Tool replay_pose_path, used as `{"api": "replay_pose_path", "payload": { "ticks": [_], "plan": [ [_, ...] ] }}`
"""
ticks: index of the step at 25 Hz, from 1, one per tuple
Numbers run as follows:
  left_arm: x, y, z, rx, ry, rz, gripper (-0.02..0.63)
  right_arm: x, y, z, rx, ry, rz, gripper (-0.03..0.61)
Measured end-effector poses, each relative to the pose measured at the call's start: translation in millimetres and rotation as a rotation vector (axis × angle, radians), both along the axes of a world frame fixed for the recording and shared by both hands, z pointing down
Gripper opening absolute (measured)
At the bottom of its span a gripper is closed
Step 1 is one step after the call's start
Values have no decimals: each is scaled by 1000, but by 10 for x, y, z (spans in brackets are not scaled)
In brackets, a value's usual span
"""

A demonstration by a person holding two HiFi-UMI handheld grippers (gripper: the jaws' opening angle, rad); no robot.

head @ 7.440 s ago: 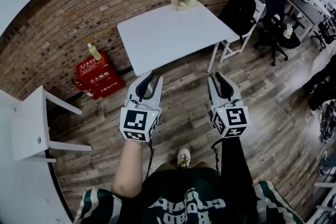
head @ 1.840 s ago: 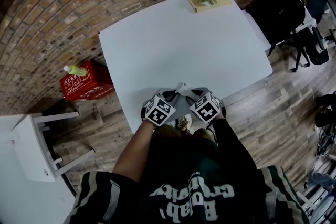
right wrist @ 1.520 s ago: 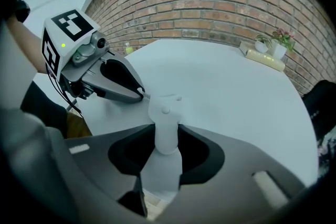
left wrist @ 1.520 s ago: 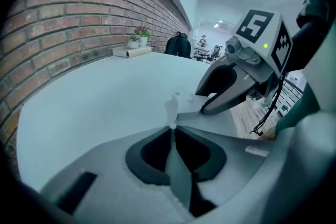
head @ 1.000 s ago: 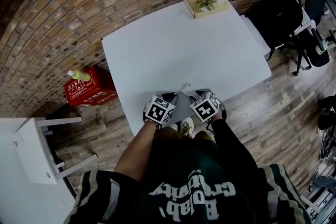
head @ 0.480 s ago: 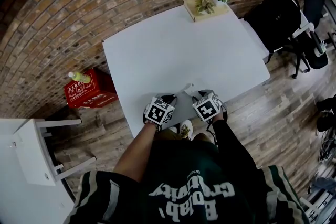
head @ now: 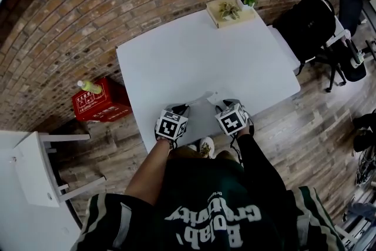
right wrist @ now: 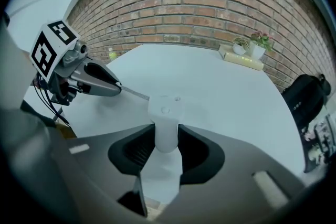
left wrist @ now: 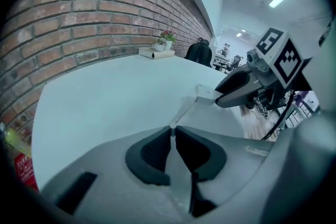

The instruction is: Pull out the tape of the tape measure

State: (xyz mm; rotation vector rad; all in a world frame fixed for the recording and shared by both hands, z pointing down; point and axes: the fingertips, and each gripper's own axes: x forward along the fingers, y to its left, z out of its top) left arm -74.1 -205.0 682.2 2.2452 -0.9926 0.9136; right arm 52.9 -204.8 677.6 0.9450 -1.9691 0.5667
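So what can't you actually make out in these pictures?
- Markings on the tape: too small and blurry in every view.
- Tip of the tape: hidden between the left gripper's shut pads, left gripper view.
- Lower half of the case: hidden by the right gripper's jaws, right gripper view. In the head view it is nearly lost behind that gripper.
- Print on the red box: too small, head view.

The left tongs (head: 185, 106) have pulled leftward from the tape measure (head: 212, 94), drawing out more tape (head: 200, 99).
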Motion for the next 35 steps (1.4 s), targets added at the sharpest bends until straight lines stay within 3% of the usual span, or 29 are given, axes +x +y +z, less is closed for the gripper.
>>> {"api": "replay_pose_path", "payload": {
  "ticks": [11, 19, 28, 31, 35],
  "plan": [
    [-88, -35, -133, 27, 26, -49, 38, 4, -47, -99, 31, -21, -6, 149],
    [-185, -125, -247, 57, 36, -96, 38, 194, -138, -133, 59, -11, 43, 149],
    [-181, -169, -355, 87, 23, -93, 38, 219, -164, -182, 70, -35, 55, 149],
    [-190, -185, -391, 89, 25, -102, 38, 204, -150, -216, 21, -109, 86, 149],
    [-177, -236, -470, 79, 30, -107, 38, 215, -109, -272, -131, -210, 142, 149]
  ]
}}
